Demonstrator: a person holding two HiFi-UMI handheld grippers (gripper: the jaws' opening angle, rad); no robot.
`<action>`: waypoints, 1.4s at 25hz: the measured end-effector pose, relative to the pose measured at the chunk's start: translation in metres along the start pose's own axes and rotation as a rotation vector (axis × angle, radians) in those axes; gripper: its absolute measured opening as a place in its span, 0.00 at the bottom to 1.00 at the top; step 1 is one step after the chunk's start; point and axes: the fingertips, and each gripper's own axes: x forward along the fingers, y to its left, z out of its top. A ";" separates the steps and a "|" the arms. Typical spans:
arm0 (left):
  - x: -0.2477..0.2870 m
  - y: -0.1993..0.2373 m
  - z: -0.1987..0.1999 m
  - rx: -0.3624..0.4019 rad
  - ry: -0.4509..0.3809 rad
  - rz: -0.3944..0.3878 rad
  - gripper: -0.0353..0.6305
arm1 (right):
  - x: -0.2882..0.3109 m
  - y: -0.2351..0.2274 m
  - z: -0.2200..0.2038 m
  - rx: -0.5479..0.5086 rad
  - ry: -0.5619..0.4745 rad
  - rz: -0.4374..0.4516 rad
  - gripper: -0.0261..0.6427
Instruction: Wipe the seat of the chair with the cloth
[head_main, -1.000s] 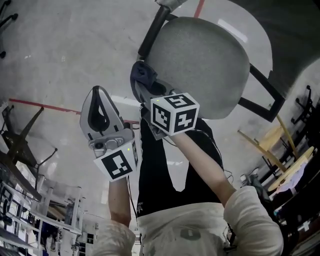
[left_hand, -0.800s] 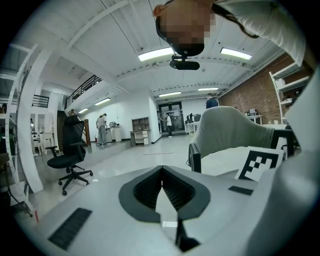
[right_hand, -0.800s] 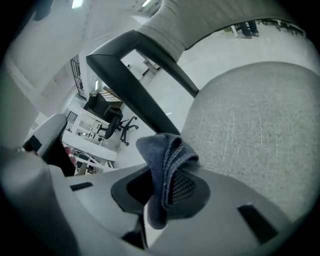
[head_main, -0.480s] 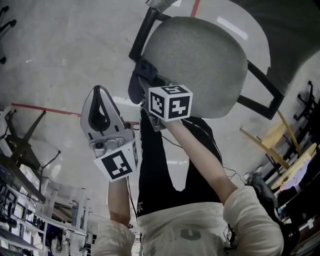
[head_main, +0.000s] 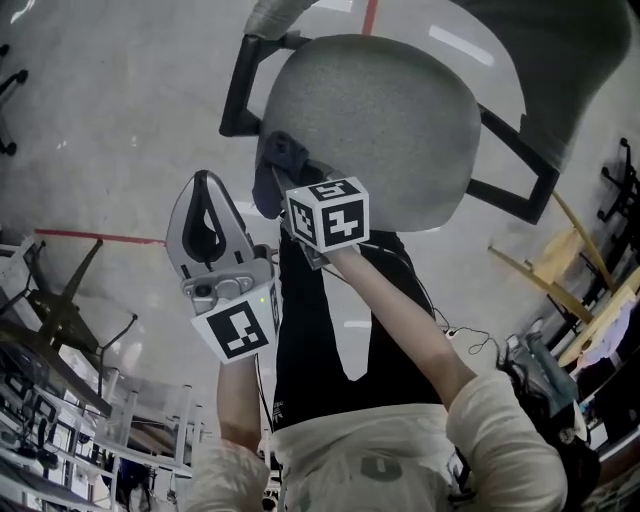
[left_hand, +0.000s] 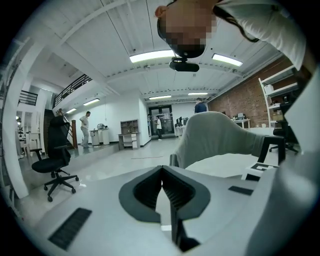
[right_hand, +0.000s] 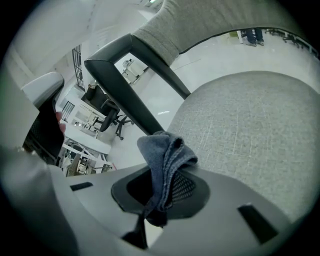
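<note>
The cloth (right_hand: 165, 152) is held clamped between the fingers (right_hand: 182, 187) of the right gripper (right_hand: 160, 195), with a bunched blue-grey fold standing up above them. It is set against the near left edge of the chair's grey seat (head_main: 380, 120), just beside the dark armrest (head_main: 235, 95).

Compared with a second ago, the right gripper is seen a little further left and higher in the head view. The whole chair is shifted the same way, and more of the armrest frame is brought into sight. Relative to the seat, the cloth is hardly moved: it is kept at the same edge, so the change is judged to come mostly from the head camera and not from a wiping stroke.

The left gripper (left_hand: 162, 172) is held up and well apart from the chair. Its fingers (left_hand: 177, 192) are closed together on nothing, and it is given no part in the work.

For the task, this is read as an early stage. The cloth is brought to the seat, but the broad middle and far side of the fabric are not yet covered, and a sweep inward from this edge is judged to be what is called for.
</note>
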 end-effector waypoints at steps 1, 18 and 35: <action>0.003 -0.005 0.003 0.000 -0.008 -0.016 0.08 | -0.003 -0.003 -0.001 -0.006 0.000 -0.005 0.12; 0.039 -0.109 0.025 0.047 -0.010 -0.265 0.08 | -0.103 -0.125 -0.047 -0.032 -0.005 -0.271 0.12; 0.047 -0.184 0.056 0.114 -0.034 -0.404 0.08 | -0.210 -0.245 -0.086 0.036 -0.028 -0.546 0.12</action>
